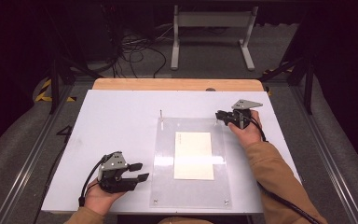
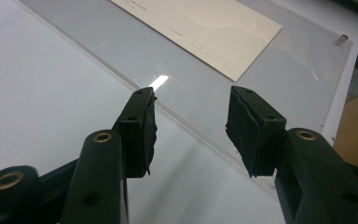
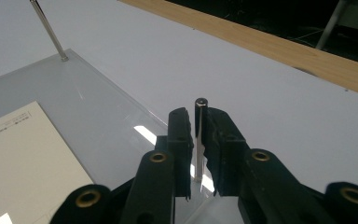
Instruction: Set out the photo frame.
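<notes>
The thin upright metal pin (image 3: 199,135) at the far right corner of the clear acrylic sheet (image 1: 165,177) stands between the pads of the right gripper (image 1: 220,115), and the jaws are pressed in on it from both sides, so the pin is clamped with only its rounded tip showing above the black pads. Its long axis runs straight up from the sheet, pointing at the ceiling, and the right gripper comes at it level from the right, across that axis; any pull, I judge, has to go along the pin, upward, rather than sideways. A second thin metal pin (image 1: 161,115) stands upright at the sheet's far left corner, well apart from both grippers, with the same vertical axis. The cream rectangular card (image 1: 194,155) lies flat under or on the sheet near its middle, long side running near to far. The left gripper (image 1: 141,171) rests low at the near left of the white tabletop (image 1: 116,116), just beside the sheet's left edge, jaws standing apart with nothing between them, pointing right toward the card. The right hand (image 1: 247,130) is plainly the one on the gripped pin; the left is the nearer to the sheet's near edge and its small corner studs (image 1: 155,201).
</notes>
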Tool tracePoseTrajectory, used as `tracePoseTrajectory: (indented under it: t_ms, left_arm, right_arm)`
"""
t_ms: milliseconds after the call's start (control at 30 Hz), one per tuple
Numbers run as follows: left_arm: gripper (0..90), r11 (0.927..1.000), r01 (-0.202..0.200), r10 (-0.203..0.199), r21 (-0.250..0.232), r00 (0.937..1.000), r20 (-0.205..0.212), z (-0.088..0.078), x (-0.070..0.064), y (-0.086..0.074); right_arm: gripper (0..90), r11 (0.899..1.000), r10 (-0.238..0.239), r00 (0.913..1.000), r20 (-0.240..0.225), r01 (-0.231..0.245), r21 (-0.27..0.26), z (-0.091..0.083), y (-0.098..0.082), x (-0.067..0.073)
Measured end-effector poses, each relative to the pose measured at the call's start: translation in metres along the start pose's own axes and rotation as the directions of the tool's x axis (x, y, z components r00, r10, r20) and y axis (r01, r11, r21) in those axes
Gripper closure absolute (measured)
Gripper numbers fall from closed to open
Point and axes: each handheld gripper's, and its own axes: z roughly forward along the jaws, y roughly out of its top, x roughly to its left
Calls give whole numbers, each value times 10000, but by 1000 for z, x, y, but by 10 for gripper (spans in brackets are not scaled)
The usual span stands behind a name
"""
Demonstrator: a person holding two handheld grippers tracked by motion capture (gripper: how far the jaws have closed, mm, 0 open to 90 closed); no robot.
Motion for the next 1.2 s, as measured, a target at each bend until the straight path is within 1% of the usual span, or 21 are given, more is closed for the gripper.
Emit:
tracePoseTrajectory:
  t_ms: [33, 67, 100, 200, 300, 500, 533, 633, 667, 767, 800, 833, 867, 900, 933, 967, 1000, 1033, 1067, 1100, 1200]
  left_arm:
    - [520, 10000, -93, 93, 1, 10000, 21, 0, 1, 0]
    - [520, 10000, -43, 43, 2, 10000, 67, 1, 0, 0]
    - [519, 10000, -50, 50, 1, 10000, 76, 1, 0, 0]
    - [519, 10000, 36, -36, 1, 9999, 115, 2, 0, 0]
    - [519, 10000, -47, 47, 12, 10000, 78, 2, 0, 0]
    - [519, 10000, -33, 34, -27, 10000, 81, 2, -1, 0]
    - [519, 10000, -33, 34, -27, 10000, 81, 2, -1, 0]
    - [519, 10000, -11, 11, -54, 10000, 20, 1, 0, 0]
    - [519, 9999, -91, 90, -85, 9999, -93, 0, 1, 0]
    - [519, 9999, 93, -94, -128, 10000, -29, -1, 2, -1]
    - [519, 9999, -41, 39, -111, 9999, -152, -2, 5, -1]
    - [519, 9999, -41, 39, -111, 9999, -152, -2, 5, -1]
    - [518, 9999, 75, -78, -125, 9997, -215, -3, 6, -2]
    - [518, 9998, 138, -141, -174, 9998, -163, -3, 6, -2]
    - [517, 9999, 36, -41, -166, 9996, -281, -4, 8, -2]
    - [517, 9998, 54, -59, -180, 9996, -276, -4, 8, -2]
    - [516, 9998, 121, -126, -181, 9994, -311, -5, 8, -3]
    - [514, 9996, 190, -195, -200, 9995, -248, -5, 8, -3]
    - [512, 9994, 255, -261, -225, 9992, -286, -5, 8, -4]
    - [506, 9994, 255, -261, -225, 9992, -286, -5, 8, -4]
    - [490, 9996, 200, -208, -188, 9986, -478, -7, 10, -5]
  right_arm:
    - [829, 9999, -97, 10000, 5, 97, 67, 2, -1, -1]
    - [841, 9999, -75, 10000, 12, 75, 76, 2, -1, -1]
    - [850, 10000, 8, 10000, 38, -8, 51, 2, -2, -2]
    - [852, 9995, 322, 9994, -116, -322, -20, 3, -3, -6]
    - [856, 9993, 343, 9994, -21, -343, 162, 3, 0, -5]
    - [860, 9960, 812, 9967, 51, -814, 379, 5, 3, -7]
    - [860, 9960, 812, 9967, 51, -814, 379, 5, 3, -7]
    - [860, 9933, 1126, 9936, 0, -1125, 269, 7, 1, -9]
    - [861, 9925, 1194, 9928, -22, -1193, 263, 7, 1, -9]
    - [860, 9899, 1387, 9903, -86, -1384, 294, 8, 2, -11]
    - [859, 9872, 1567, 9875, -164, -1561, 316, 9, 2, -13]
    - [860, 9866, 1599, 9870, -174, -1592, 358, 9, 2, -13]
    - [860, 9850, 1683, 9856, -176, -1675, 416, 10, 3, -13]
    - [860, 9829, 1795, 9836, -167, -1786, 448, 10, 4, -14]
    - [860, 9807, 1904, 9816, -170, -1894, 480, 11, 4, -15]
    - [860, 9779, 2039, 9788, -189, -2027, 516, 12, 5, -16]
    - [860, 9774, 2065, 9783, -186, -2053, 514, 12, 5, -17]
    - [860, 9742, 2197, 9753, -217, -2182, 567, 12, 6, -17]
    - [860, 9723, 2277, 9735, -230, -2260, 594, 13, 6, -18]
    - [860, 9723, 2277, 9735, -230, -2260, 594, 13, 6, -18]
    - [859, 9665, 2507, 9674, -360, -2480, 662, 14, 7, -21]
